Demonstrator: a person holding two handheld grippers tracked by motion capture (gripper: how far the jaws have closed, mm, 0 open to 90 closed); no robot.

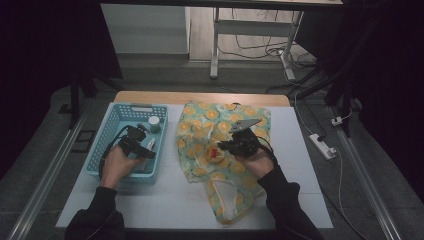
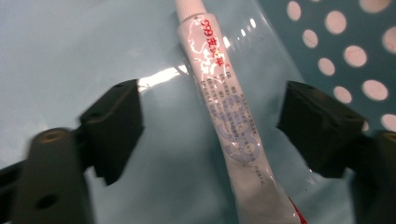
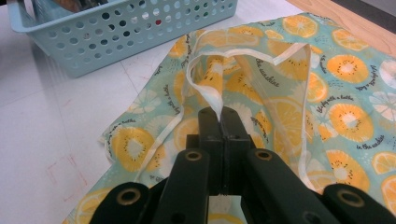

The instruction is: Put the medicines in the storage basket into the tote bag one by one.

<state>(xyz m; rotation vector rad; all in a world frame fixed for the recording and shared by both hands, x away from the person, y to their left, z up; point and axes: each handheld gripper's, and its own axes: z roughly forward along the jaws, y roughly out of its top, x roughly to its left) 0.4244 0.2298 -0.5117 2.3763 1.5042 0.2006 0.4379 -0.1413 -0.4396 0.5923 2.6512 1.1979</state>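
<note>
Perforated basket (image 2: 359,51) wall flanks the tube (image 2: 233,126).

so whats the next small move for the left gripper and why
Probably close the left gripper on the white tube: the tube lies between its jaws in the blue basket, pads not yet touching, while the right gripper pinches the fruit-print bag's edge.

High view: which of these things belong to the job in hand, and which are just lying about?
In the job:
- white tube, between the open left tongs
- blue basket holding it
- fruit-print bag, its edge pinched in the right tongs

Lying about:
- small white bottle in the basket
- power strip on the floor
</note>
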